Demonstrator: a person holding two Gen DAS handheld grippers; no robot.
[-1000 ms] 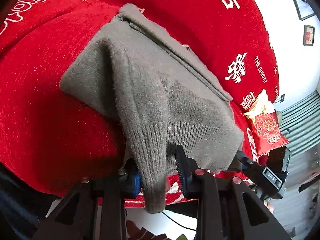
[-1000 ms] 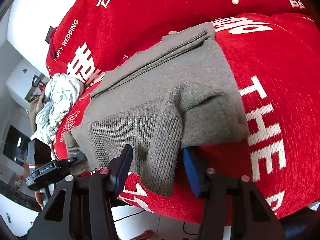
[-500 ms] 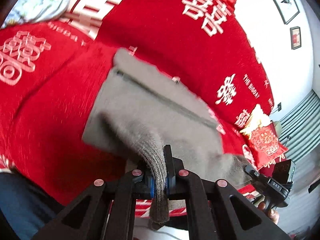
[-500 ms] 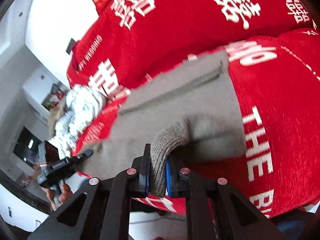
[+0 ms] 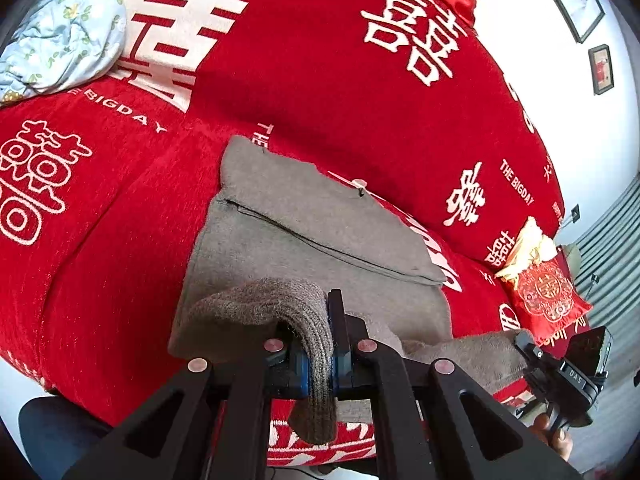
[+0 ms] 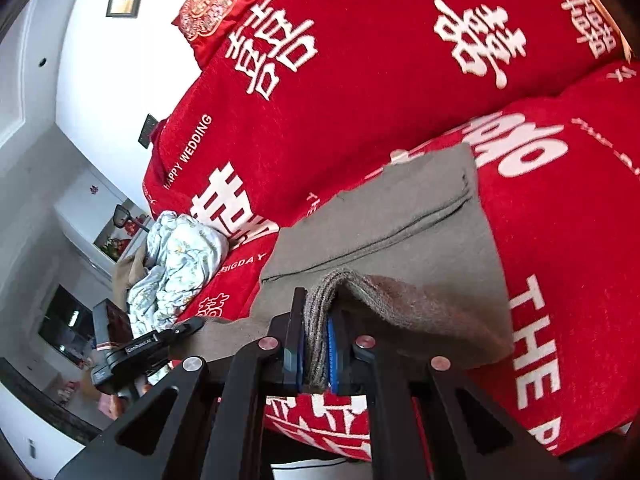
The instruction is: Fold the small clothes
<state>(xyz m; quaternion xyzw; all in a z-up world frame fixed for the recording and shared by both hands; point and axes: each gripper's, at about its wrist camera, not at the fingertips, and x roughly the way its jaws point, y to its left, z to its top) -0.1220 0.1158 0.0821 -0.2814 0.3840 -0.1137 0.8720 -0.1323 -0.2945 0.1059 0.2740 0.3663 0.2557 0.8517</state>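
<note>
A grey knitted sweater [image 5: 320,236] lies partly folded on a red sofa cover; it also shows in the right wrist view [image 6: 400,224]. My left gripper [image 5: 320,356] is shut on the ribbed hem at the sweater's near left corner and holds it lifted. My right gripper [image 6: 314,354] is shut on the ribbed hem at the near right corner, also lifted. Each gripper shows in the other's view, the right one [image 5: 560,372] and the left one [image 6: 132,344], with the hem stretched between them.
The red sofa cover [image 5: 340,80] with white lettering fills both views. A crumpled pale floral garment [image 6: 176,264] lies on the seat to the left; it also shows in the left wrist view [image 5: 60,36]. A red embroidered cushion [image 5: 544,288] sits at the right end.
Both grippers were open around the hem one second ago, closed on it, and have since lifted the hem up and back toward the sofa's front edge.
</note>
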